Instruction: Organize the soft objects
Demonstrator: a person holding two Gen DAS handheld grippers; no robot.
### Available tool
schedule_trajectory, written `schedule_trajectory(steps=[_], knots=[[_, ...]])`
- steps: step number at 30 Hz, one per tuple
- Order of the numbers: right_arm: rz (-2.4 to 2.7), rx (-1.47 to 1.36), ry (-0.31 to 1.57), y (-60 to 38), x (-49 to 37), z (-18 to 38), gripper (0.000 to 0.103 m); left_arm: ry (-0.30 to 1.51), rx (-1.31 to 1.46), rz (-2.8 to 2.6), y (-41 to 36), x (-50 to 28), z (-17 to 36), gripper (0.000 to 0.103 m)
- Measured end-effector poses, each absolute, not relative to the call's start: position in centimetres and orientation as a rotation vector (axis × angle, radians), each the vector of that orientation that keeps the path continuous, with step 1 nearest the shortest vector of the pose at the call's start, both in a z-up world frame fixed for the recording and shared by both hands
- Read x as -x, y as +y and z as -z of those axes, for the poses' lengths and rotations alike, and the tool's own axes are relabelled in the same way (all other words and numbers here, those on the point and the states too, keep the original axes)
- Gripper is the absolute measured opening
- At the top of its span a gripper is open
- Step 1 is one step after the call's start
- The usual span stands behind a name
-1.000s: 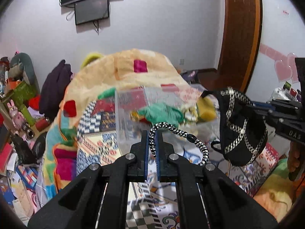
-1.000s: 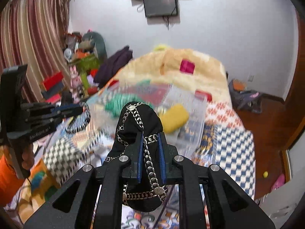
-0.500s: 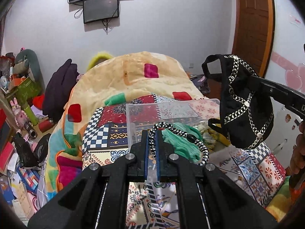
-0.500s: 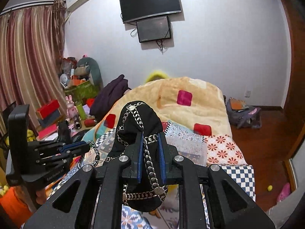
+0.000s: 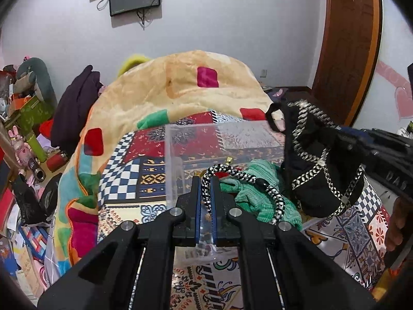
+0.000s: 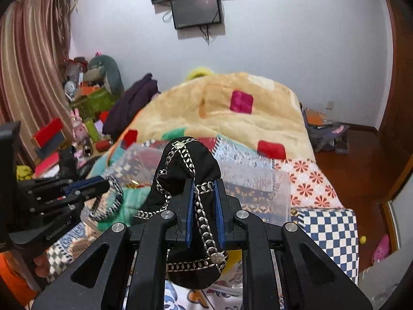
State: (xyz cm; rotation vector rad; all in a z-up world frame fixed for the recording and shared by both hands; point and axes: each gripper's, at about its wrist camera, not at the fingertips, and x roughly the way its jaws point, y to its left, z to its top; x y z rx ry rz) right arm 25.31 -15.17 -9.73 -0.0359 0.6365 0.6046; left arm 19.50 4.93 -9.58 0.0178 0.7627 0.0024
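My left gripper (image 5: 206,180) is shut on a black-and-white braided cord loop (image 5: 247,180), held above the clear plastic bin (image 5: 173,155) on the bed. My right gripper (image 6: 204,183) is shut on a black cloth cap with silver chain trim (image 6: 185,165), also over the bin (image 6: 258,178). A green knitted piece (image 5: 258,196) lies in the bin. The cap (image 5: 322,165) hangs at the right in the left wrist view; the left gripper (image 6: 105,183) with the cord (image 6: 108,206) shows at the left in the right wrist view.
The bed carries a patchwork quilt (image 5: 144,175) and a bunched tan blanket (image 5: 180,82). Clutter, toys and boxes (image 5: 23,129) fill the floor to the left. A wooden door (image 5: 346,51) stands at the right. A screen (image 6: 196,7) hangs on the wall.
Both grippers have come down toward the bin, each still holding its item. The cap now hangs lower, close beside the cord and the green piece.
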Motion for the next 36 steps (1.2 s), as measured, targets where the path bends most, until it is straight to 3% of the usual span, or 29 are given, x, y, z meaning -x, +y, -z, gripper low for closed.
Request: schedule_trajectory(steps=[8,12,13,33,36], knots=[[-0.576,0.098,0.683,-14.6,-25.6,10.7,0.02,0.779,-0.044,-0.004,4.3,-19.7,10.0,0.008],[-0.574,0.1,0.695,-14.6,-25.6,10.7,0.048,0.769,-0.039,0.013,4.3,-19.0,9.5,0.011],[-0.576,0.099,0.693,-14.7,-25.5,10.6,0.051,0.765,-0.038,0.018,4.2,-18.8,9.3,0.011],[-0.687,0.032,0.46,-19.2,-16.9,2.6,0.051,0.41,0.007,0.073,2.2,-7.6,-0.4,0.053],[-0.68,0.03,0.413,-19.9,-15.0,2.0,0.062,0.37,0.009,0.079,1.7,-6.2,-0.9,0.061]])
